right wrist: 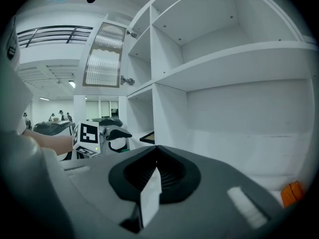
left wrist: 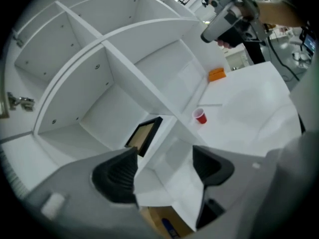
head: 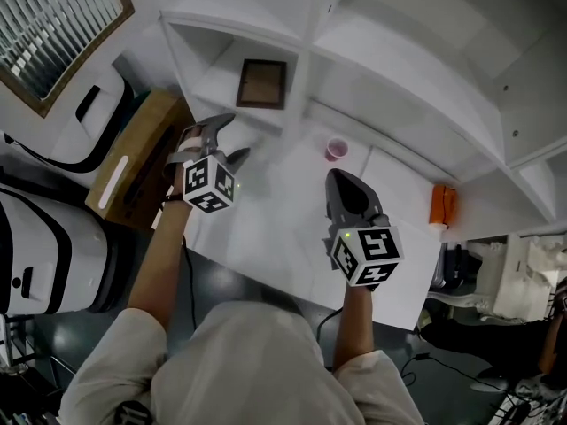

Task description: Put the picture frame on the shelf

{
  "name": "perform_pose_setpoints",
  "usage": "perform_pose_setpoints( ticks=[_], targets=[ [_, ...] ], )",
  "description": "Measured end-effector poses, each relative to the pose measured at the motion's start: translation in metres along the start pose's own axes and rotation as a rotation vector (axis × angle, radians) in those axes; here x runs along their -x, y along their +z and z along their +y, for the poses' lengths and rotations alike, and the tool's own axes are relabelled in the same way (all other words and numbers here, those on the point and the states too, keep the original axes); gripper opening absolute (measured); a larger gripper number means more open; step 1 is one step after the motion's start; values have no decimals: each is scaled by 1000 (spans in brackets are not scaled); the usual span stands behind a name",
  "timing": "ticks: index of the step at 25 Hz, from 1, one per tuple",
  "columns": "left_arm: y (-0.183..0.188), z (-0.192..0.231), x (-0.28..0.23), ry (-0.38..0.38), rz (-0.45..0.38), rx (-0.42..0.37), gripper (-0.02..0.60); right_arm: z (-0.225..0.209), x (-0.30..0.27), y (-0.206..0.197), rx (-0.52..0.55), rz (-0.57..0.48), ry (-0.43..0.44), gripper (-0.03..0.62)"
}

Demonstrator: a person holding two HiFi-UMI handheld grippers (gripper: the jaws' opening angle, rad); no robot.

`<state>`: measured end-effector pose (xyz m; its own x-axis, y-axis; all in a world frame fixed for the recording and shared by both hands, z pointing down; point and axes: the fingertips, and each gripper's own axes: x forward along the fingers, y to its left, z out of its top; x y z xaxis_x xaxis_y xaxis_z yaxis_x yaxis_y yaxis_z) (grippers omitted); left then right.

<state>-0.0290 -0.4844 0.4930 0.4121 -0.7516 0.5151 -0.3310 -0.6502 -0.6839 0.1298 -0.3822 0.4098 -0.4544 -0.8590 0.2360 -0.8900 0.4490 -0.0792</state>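
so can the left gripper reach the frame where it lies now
Probably yes. The frame lies flat in an open shelf bay, just ahead of the left gripper, whose fingers stand apart and empty. The divider is beside the frame, not in front.

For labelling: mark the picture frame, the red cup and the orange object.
picture frame (head: 261,83), head view, middle of its brown panel.
red cup (left wrist: 200,116), left gripper view, its side wall.
orange object (head: 443,204), head view, its middle.
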Motion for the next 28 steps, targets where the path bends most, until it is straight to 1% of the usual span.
perform_pose_setpoints(
  ticks=[3,6,9,12,15,16,17,18,21,23,28],
  targets=[
    [-6,-11,15,-17,11,22,331,4,7,0,8,0,-3,6],
    [-11,-17,30,-9,6,43,282,11,13,0,22,3,-3,6],
    [-8,-20,47,17,-21,89,232,19,20,1,37,1,-4,6],
    [-1,-23,63,41,-43,111,209,29,26,2,58,5,2,6],
    [3,-27,81,42,-80,161,167,41,32,4,82,10,14,7],
    [4,-28,87,36,-93,183,140,44,35,5,87,10,14,6],
    [4,-30,94,30,-104,203,89,47,38,5,89,9,13,6],
    [3,-31,101,29,-113,218,55,51,41,6,90,6,12,6],
    [1,-32,120,53,-125,235,38,63,50,8,103,1,15,6],
    [0,-34,132,68,-135,241,6,74,56,10,117,-1,21,7],
    [5,-46,168,79,-167,252,3,104,77,12,139,-13,25,6]
  ],
)
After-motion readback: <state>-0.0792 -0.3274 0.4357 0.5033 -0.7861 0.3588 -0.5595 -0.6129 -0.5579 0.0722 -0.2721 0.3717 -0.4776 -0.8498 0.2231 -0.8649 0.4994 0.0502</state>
